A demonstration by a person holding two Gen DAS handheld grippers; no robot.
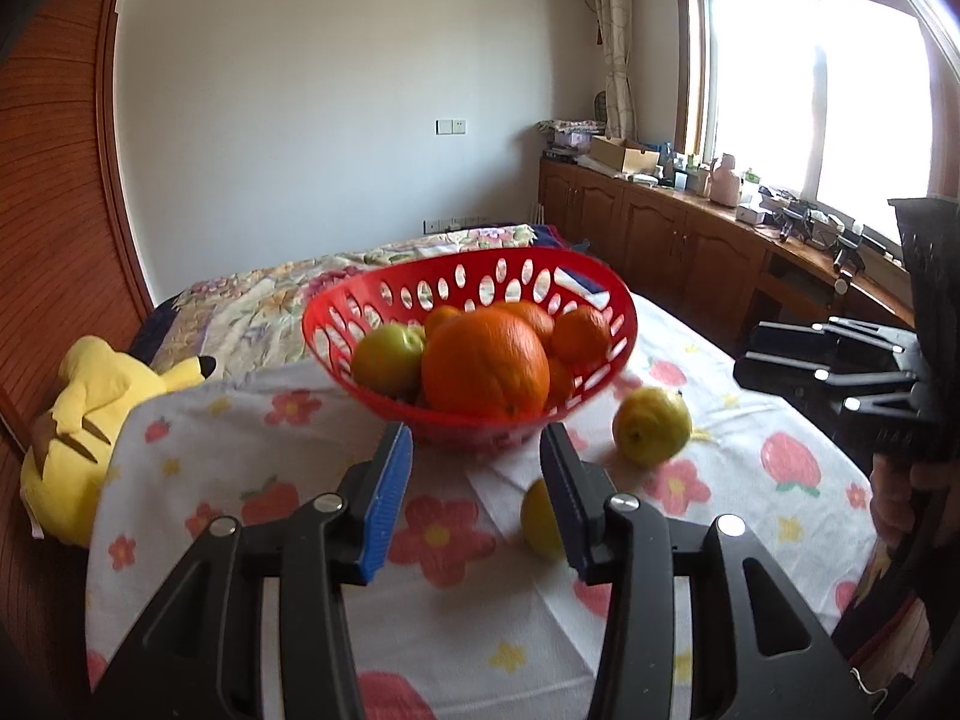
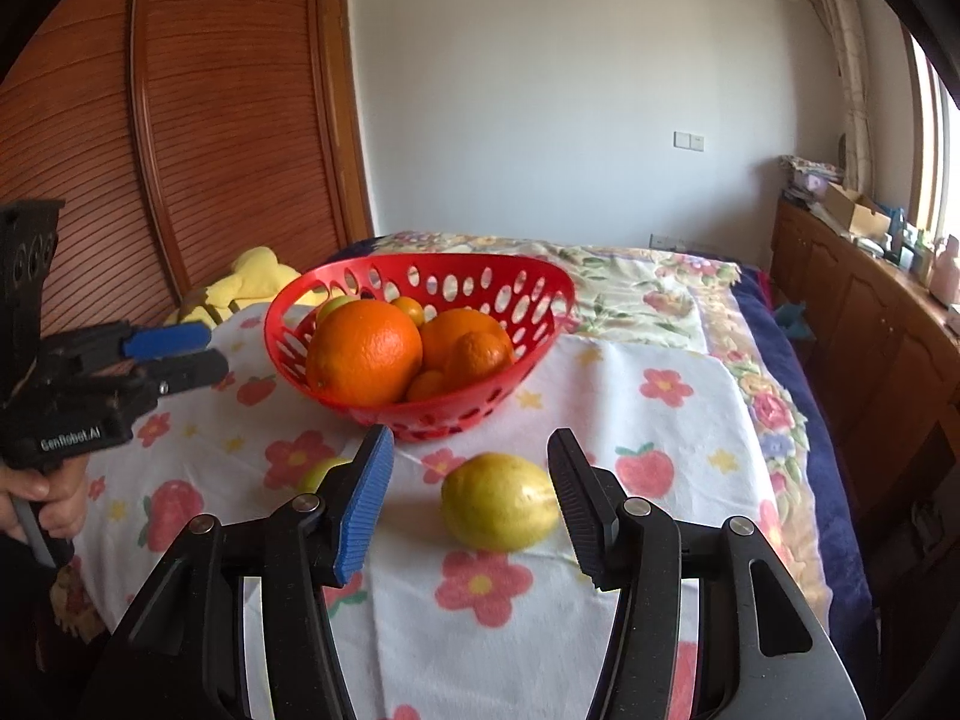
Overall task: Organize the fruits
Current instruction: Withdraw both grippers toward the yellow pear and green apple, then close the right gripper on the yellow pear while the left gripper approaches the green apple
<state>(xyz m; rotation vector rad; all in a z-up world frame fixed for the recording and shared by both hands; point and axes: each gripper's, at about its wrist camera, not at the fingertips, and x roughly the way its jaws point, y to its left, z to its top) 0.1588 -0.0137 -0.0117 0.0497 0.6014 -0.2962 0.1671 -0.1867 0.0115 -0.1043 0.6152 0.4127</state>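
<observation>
A red perforated basket point(image 1: 372, 300) point(image 2: 540, 282) stands on the flowered cloth, holding a large orange point(image 1: 485, 365) point(image 2: 363, 354), smaller oranges point(image 2: 474, 348) and a green fruit point(image 1: 387, 357). Two yellow-green fruits lie loose on the cloth: one point(image 1: 651, 426) point(image 2: 498, 501) right of the basket, one point(image 1: 540, 519) point(image 2: 318, 471) partly hidden behind a finger. My left gripper point(image 1: 477, 468) is open and empty, just in front of the basket. My right gripper point(image 2: 471, 471) is open and empty, with the nearer loose fruit between its fingers' line.
A yellow plush toy point(image 1: 90, 420) point(image 2: 240, 288) lies at the cloth's left edge. A floral bedspread point(image 2: 660, 294) lies behind the basket. Wooden cabinets point(image 1: 678, 240) with clutter run along the right under a window. A wooden slatted wardrobe point(image 2: 240, 150) stands at the left.
</observation>
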